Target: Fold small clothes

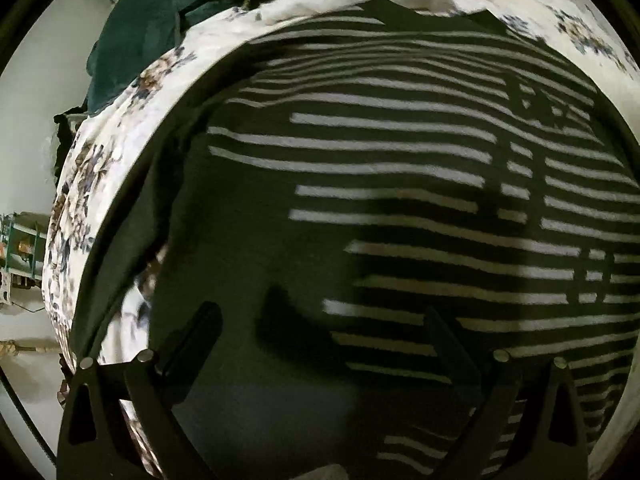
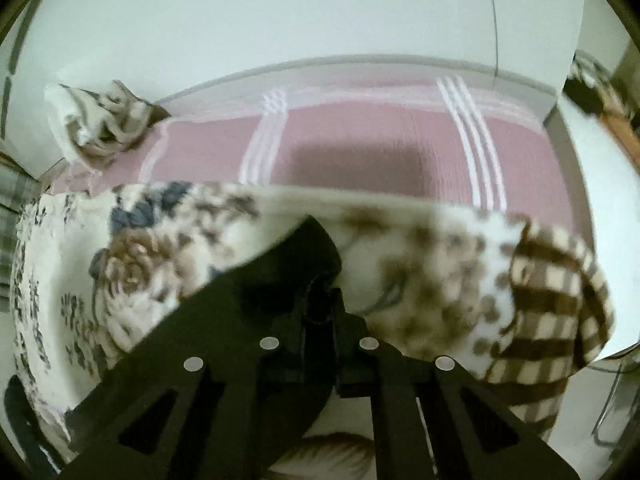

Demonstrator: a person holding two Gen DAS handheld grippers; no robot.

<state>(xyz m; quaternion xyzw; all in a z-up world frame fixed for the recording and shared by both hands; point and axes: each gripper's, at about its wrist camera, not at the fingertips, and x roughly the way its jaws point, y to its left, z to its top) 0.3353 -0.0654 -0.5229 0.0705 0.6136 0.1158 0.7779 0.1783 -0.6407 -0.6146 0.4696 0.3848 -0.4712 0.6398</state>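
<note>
Jaws on the left gripper [image 1: 320, 324] are spread wide just over the striped top [image 1: 400, 168], which lies flat on the floral blanket [image 1: 100, 184], so I'd guess it's free to smooth or pin the cloth. Right gripper [image 2: 320, 300] is pinched tight on a dark flap [image 2: 308, 248] of fabric, probably the same top, lifted over the blanket toward the pink sheet [image 2: 360, 140], looks like a fold underway.

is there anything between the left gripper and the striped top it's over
Nothing visible. The left gripper is open, its fingers spread right over the dark striped top, which lies flat on the floral blanket. Only bare fabric shows between the fingers; whether they touch it is unclear.
</note>
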